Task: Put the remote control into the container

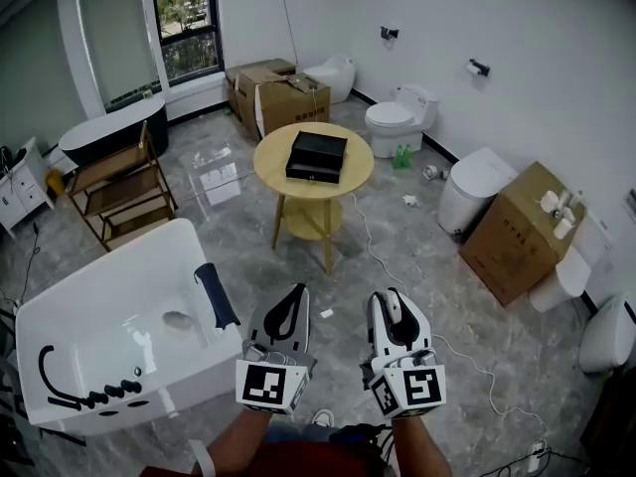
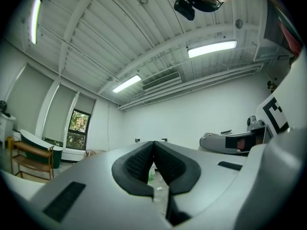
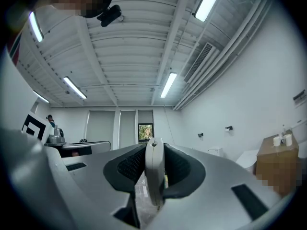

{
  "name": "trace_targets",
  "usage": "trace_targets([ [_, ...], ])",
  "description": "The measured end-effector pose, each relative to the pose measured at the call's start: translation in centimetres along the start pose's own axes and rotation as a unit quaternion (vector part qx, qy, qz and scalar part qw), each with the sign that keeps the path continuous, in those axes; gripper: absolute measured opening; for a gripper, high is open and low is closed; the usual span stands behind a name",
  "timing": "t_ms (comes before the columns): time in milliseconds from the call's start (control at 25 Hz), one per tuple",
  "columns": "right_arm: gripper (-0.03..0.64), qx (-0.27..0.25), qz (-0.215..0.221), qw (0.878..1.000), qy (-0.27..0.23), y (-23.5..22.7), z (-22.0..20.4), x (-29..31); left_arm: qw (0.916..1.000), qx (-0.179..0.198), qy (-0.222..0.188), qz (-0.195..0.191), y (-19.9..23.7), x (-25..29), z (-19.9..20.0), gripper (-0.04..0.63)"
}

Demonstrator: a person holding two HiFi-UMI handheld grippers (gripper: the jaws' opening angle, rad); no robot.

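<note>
Closest to us, our right gripper (image 3: 154,152) is clamped on the remote control (image 3: 154,176), which we see edge-on only. Our left gripper (image 2: 153,145) has its tips together, empty. Well ahead, the black container (image 1: 317,155) sits on the round table (image 1: 273,172), its inside hard to make out.

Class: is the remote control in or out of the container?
Out: the right tongs grip the remote control; the container sits apart on the round table.

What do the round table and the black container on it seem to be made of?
Round table: likely wood, with a pale yellow matte top and slim legs of the same colour. Black container: smooth with a faint sheen, perhaps metal or hard plastic; too far to tell.
</note>
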State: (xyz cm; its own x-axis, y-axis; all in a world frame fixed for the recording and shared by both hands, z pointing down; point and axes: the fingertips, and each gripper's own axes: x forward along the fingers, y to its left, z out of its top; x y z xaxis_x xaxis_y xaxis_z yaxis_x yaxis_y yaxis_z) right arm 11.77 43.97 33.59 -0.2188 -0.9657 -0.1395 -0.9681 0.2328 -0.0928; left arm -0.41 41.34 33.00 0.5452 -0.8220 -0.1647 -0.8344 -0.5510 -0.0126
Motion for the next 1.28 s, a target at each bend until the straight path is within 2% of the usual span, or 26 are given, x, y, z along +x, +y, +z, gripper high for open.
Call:
trace_targets([
  [240,0.117,0.000,0.010,1.000,0.005,-2.1,-0.2,1.5,0.9999,0.003,0.005,0.009,-0.4,2.4,-0.8,0.015],
  [360,0.117,0.000,0.017,1.000,0.011,-2.6,-0.8,3.1,0.9997,0.011,0.017,0.010,0.2,3.6,-1.4,0.015],
  [560,0.117,-0.002,0.023,1.000,0.012,-3.7,-1.5,6.5,0.9997,0.003,0.012,0.021,1.9,6.1,-2.5,0.015],
  [640,0.117,-0.001,0.025,1.000,0.012,-3.7,-1.6,8.0,0.9997,0.002,0.013,0.022,2.9,7.1,-2.9,0.015],
  [760,0.117,-0.004,0.028,0.999,0.016,-3.7,-2.2,10.5,0.9995,-0.013,-0.011,0.028,4.7,9.2,-2.6,0.015],
  [880,0.117,-0.011,0.032,0.999,0.018,-3.8,-2.7,13.5,0.9996,-0.002,0.014,0.023,6.7,11.4,-3.9,0.015],
  [1040,0.117,-0.018,0.038,0.999,0.021,-4.0,-3.2,17.4,0.9996,-0.012,-0.011,0.024,9.0,14.9,-3.4,0.015],
  [1280,0.117,-0.019,0.041,0.999,0.019,-2.8,-3.2,24.0,0.9998,-0.003,0.001,0.022,14.4,18.5,-3.8,0.015],
])
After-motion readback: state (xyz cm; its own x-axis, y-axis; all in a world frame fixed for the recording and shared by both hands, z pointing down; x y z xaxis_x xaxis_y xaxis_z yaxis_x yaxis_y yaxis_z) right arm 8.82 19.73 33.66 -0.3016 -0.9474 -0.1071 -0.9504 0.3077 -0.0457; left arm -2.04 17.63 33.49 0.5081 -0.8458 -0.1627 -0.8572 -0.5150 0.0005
